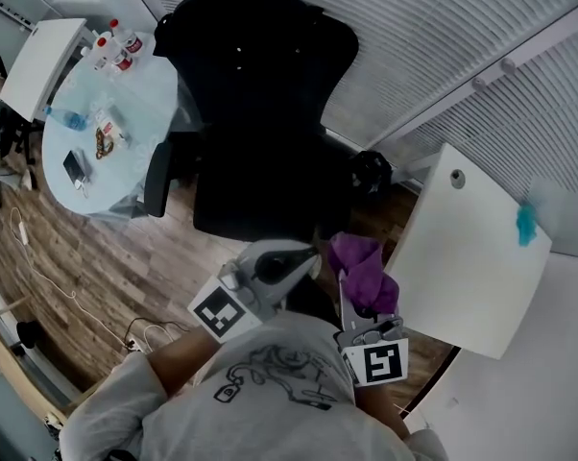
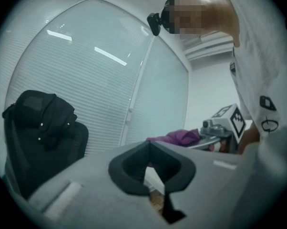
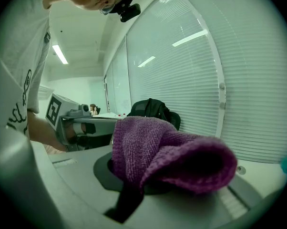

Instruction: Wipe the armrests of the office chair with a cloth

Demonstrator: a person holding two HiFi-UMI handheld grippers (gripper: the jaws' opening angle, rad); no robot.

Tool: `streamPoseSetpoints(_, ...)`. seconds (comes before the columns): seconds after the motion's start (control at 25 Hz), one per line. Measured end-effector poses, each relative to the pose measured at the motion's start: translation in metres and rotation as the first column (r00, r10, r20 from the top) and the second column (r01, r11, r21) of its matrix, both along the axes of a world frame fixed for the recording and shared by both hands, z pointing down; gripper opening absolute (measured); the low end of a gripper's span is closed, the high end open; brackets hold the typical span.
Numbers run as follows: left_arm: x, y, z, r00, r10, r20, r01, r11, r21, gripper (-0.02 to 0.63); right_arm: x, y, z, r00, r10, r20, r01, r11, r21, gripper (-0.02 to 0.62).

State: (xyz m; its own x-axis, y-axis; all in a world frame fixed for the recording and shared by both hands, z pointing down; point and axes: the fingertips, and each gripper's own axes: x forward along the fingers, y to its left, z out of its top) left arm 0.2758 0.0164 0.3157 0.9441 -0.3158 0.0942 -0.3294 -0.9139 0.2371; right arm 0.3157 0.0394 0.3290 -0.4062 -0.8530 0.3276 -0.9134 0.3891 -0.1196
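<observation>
Jaws clamping cloth (image 3: 168,152), right gripper (image 1: 361,301) points toward chair (image 1: 255,113).

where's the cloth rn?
Head view, lower centre-right: the purple cloth is clamped in the right gripper, between the black chair and the white desk.

Purple cloth (image 3: 167,156) up close: thick, nubby terry weave, soft and matt. Far side, the office chair (image 1: 260,113) shows dull black fabric, no shine at all. The floor (image 1: 97,257) is wood-grain plank, low sheen. On the right, the white desk (image 1: 462,257) is smooth and matt; far left, the round table (image 1: 150,99) is glossy.
</observation>
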Motion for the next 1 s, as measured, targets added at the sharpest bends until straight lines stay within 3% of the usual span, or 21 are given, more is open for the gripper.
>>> streamPoseSetpoints(0.36, 0.007, -0.003, 0.035, 1.0, 0.007, 0.013, -0.008, 1.0, 0.028, 0.002, 0.002, 0.0, 0.043, 0.997, -0.035, -0.068, 0.034, 0.999, -0.016, 0.028)
streamPoseSetpoints(0.68, 0.014, -0.026, 0.108, 0.999, 0.003, 0.032, -0.004, 1.0, 0.01, 0.002, 0.008, -0.014, 0.128, 0.994, -0.065, -0.091, 0.053, 0.99, -0.13, 0.029)
streamPoseSetpoints(1.0, 0.025, -0.032, 0.186, 0.996, 0.062, 0.064, -0.064, 0.998, 0.023, 0.002, 0.01, -0.023, 0.232, 0.99, -0.063, -0.123, 0.031, 0.969, -0.244, 0.029)
